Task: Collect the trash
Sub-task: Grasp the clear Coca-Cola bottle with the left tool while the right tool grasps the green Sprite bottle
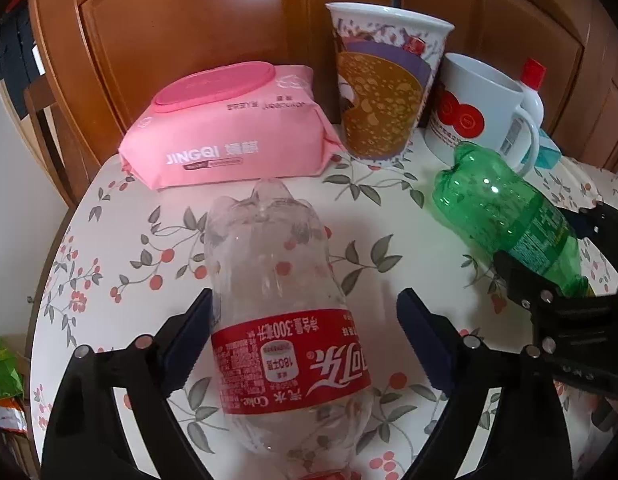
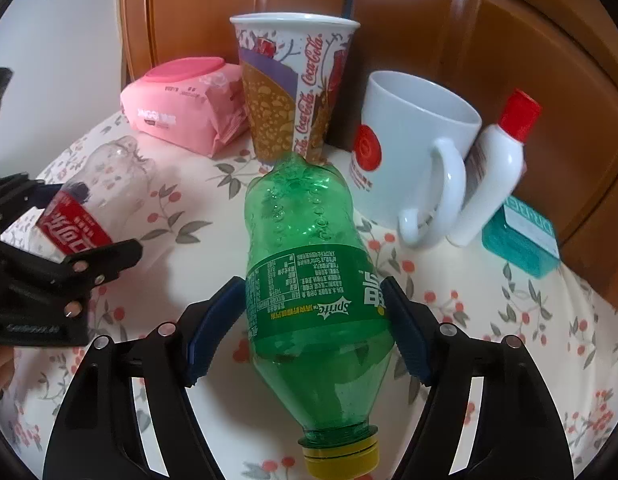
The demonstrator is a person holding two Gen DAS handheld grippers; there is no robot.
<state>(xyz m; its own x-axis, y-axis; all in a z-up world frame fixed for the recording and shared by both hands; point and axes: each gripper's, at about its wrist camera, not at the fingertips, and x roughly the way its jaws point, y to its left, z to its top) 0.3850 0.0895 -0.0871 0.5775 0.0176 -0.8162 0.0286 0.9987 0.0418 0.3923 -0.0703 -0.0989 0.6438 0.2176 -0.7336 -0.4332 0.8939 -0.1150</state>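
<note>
Clear Coke bottle (image 1: 281, 320) is lying on the floral table (image 1: 121, 248), base twd the pink wipes pack (image 1: 225, 136). Left gripper (image 1: 305, 340) is straddling it w/ jaws wide, one pad touching, other apart. Right of it, green Sprite bottle (image 2: 309, 276) is sitting clamped in right gripper (image 2: 313, 320), base nr the paper cup (image 2: 293, 84) & white mug (image 2: 413, 148).
</note>
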